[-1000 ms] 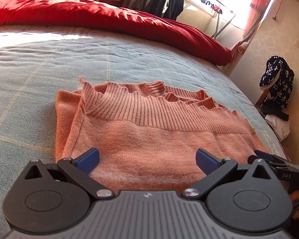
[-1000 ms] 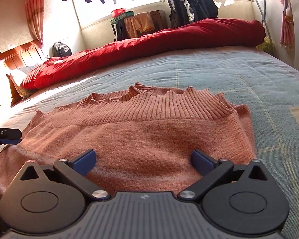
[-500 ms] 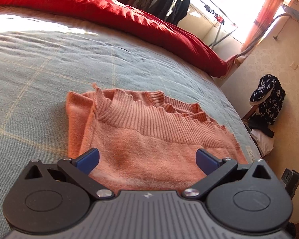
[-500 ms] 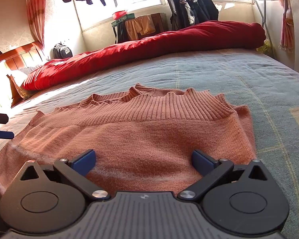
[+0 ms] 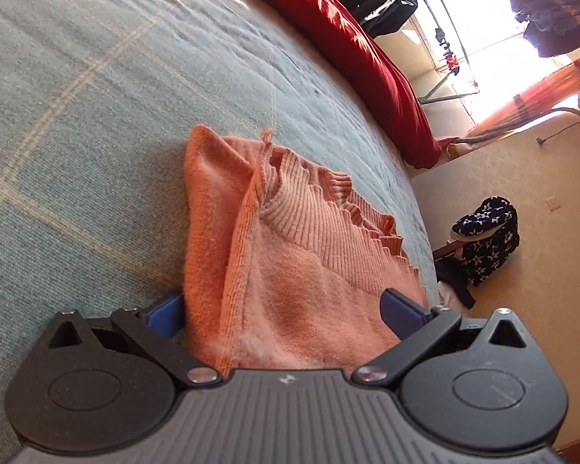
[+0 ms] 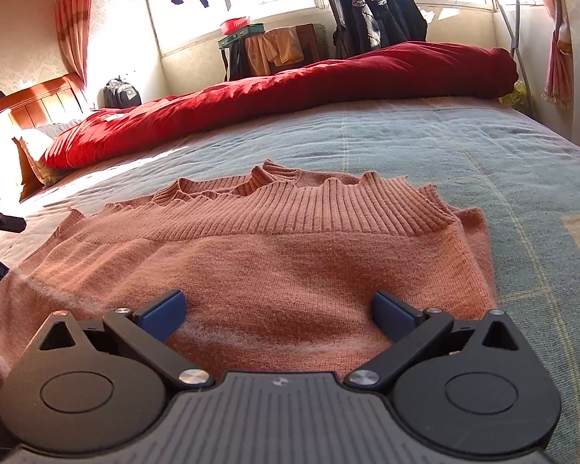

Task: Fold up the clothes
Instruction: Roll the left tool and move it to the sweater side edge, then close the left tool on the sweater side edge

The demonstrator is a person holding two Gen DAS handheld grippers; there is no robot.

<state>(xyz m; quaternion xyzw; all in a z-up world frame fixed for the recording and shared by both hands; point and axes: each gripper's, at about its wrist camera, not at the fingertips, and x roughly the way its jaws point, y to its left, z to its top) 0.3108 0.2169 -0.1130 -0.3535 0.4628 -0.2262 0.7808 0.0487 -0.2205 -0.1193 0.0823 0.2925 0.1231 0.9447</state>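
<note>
Red quilt edges the bed; my jaws gape over the folded salmon knit sweater; my left view has tilted.

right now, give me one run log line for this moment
task: fold clothes | left gripper: open, at sweater edge | right gripper: open, over sweater | sweater: folded, flat on bed

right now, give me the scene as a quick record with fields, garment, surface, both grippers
garment: pink knit sweater, folded, ribbed hem on top
surface: blue-grey checked bedspread
left gripper: open, fingers either side of the sweater's near edge
right gripper: open, over the sweater's near edge
behind: red duvet along the bed's far side
</note>
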